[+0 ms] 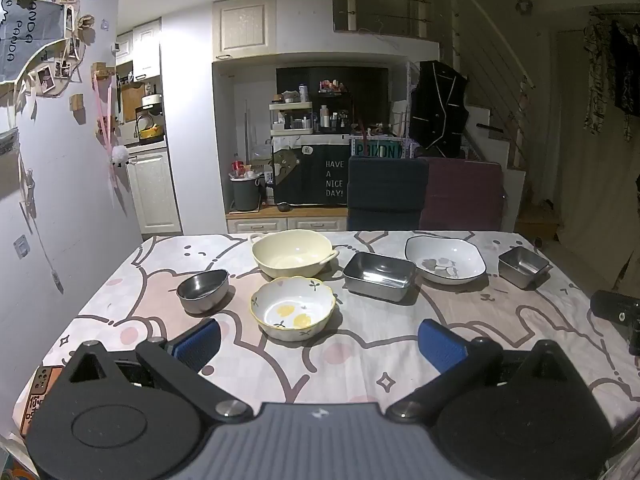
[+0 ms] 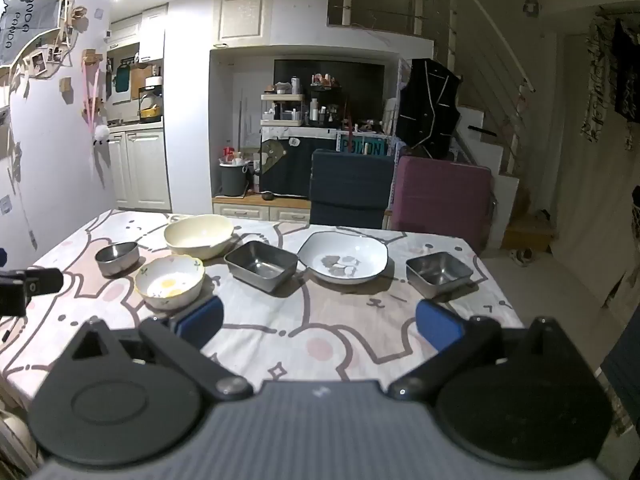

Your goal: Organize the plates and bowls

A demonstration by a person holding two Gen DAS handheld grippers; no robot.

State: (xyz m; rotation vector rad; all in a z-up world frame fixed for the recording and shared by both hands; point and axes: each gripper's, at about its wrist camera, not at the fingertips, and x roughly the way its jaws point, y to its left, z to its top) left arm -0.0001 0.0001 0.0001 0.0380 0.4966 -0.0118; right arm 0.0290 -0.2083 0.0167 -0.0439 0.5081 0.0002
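Note:
Several dishes stand apart on the table. A cream two-handled bowl [image 1: 292, 254] [image 2: 199, 236] is at the back. A scalloped lemon-pattern bowl [image 1: 293, 307] [image 2: 169, 282] is in front of it. A round steel bowl [image 1: 203, 290] [image 2: 117, 258] is on the left. A rectangular steel tray [image 1: 379, 276] [image 2: 261, 266], a white squarish flower plate [image 1: 445, 259] [image 2: 344, 263] and a small square steel container [image 1: 524, 267] [image 2: 439, 273] stand to the right. My left gripper [image 1: 320, 340] is open and empty, just short of the lemon bowl. My right gripper [image 2: 318, 322] is open and empty, short of the tray and plate.
A cartoon-print tablecloth [image 1: 360, 352] covers the table. A dark blue chair [image 1: 386, 194] and a maroon chair [image 1: 464, 196] stand behind the far edge. The wall is close on the left. The other gripper shows at the right edge [image 1: 616, 312] and the left edge [image 2: 28, 284].

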